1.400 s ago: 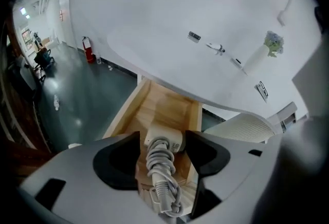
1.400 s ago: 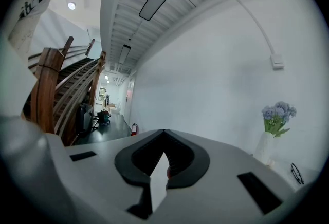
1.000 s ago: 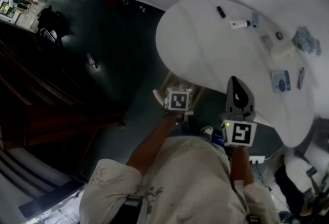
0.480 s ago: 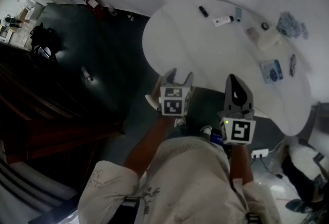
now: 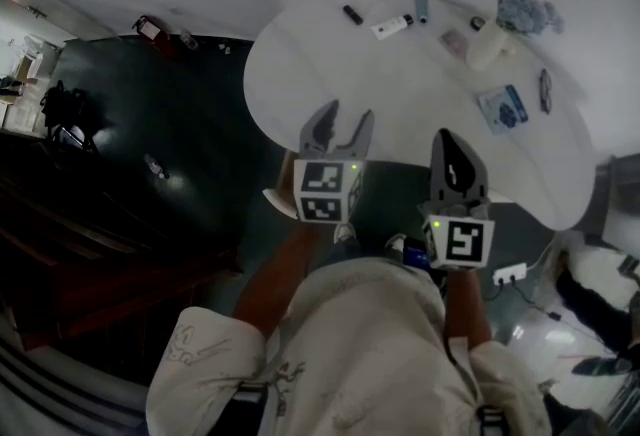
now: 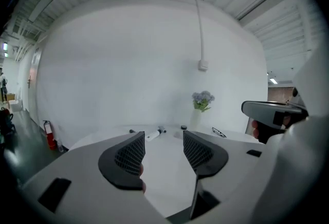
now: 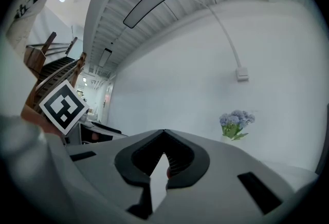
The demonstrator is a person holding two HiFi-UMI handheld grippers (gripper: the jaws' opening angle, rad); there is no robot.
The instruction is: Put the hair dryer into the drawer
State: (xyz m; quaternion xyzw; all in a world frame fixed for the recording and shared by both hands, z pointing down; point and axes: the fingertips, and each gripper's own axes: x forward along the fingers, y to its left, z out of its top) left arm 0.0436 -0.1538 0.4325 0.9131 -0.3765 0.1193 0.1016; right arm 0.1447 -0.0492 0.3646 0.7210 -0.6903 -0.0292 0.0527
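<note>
The left gripper [image 5: 345,120] [image 6: 163,138] had its jaws spread and easing inward, with only bare tabletop showing through the gap. The right gripper [image 5: 450,146] [image 7: 164,133] had its jaws pressed together at the tips, pinching nothing. Both pointed away from the person toward the white table [image 5: 400,89], their tips over its near edge. The head view did not settle whether they hung above the surface or level with its rim. The hands that held them sat out of sight behind the grippers' bodies, above a pale shirt [image 5: 370,344].

A second before, the left gripper had been lower: only its marker cube [image 5: 325,192] showed below the table's edge and its jaws were hidden. Now both jaws stood clear against the tabletop. The right gripper had shifted only slightly.

The hair dryer could not be made out in any view, so its place, long axis and heading could not be told. The drawer could not be picked out either. On the far part of the table lay small things, among them a white tube [image 5: 392,25], a vase of flowers [image 5: 487,46] and glasses [image 5: 545,90], too small to read further.
</note>
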